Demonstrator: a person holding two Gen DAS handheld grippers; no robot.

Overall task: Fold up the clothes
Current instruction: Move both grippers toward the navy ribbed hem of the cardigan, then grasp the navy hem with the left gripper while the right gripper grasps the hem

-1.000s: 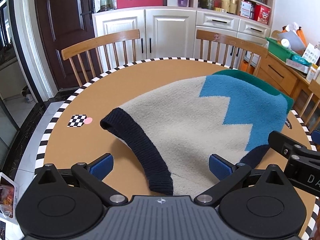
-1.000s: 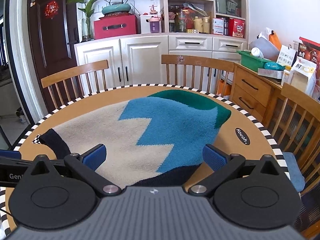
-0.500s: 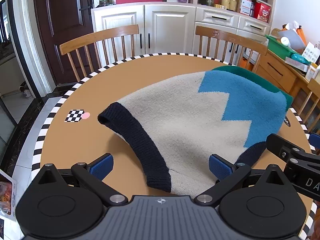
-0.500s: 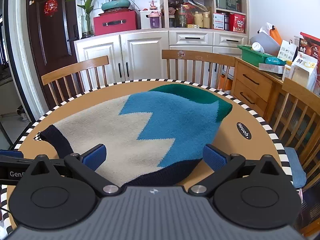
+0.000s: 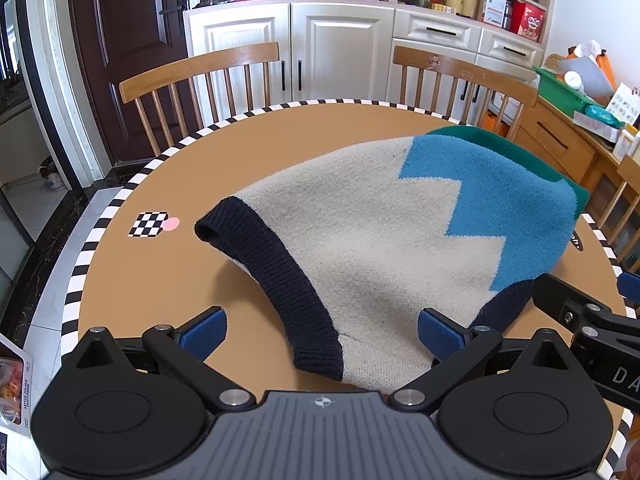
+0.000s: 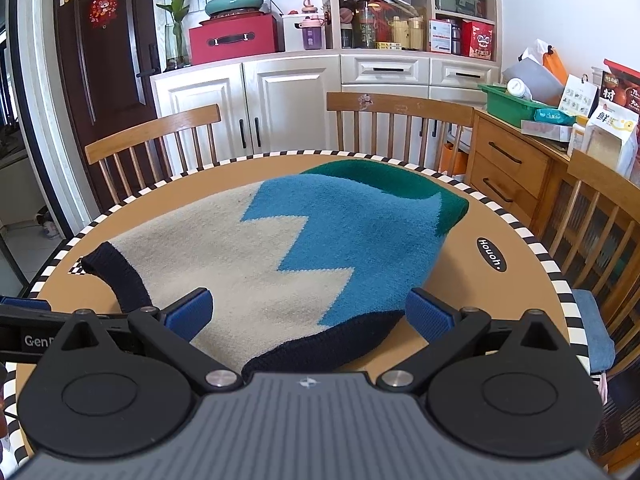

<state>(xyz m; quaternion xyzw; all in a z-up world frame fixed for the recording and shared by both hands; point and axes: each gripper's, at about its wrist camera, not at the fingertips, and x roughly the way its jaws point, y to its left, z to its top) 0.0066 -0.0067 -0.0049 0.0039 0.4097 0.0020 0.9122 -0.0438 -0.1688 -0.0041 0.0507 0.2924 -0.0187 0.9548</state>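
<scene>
Left claw [image 5: 322, 330] wide apart, cream-blue-green zigzag sweater [image 5: 400, 240], navy ribbed hem [image 5: 280, 272]

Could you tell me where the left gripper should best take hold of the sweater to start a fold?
Probably the navy ribbed band of the sweater: its near end lies between the open left gripper fingers. Come in low from the near table edge; the raised thick hem offers a pinchable edge.

knit sweater [image 5: 372, 248], cream, blue zigzag, green top, navy ribbed hem, lying rumpled on table.
</scene>
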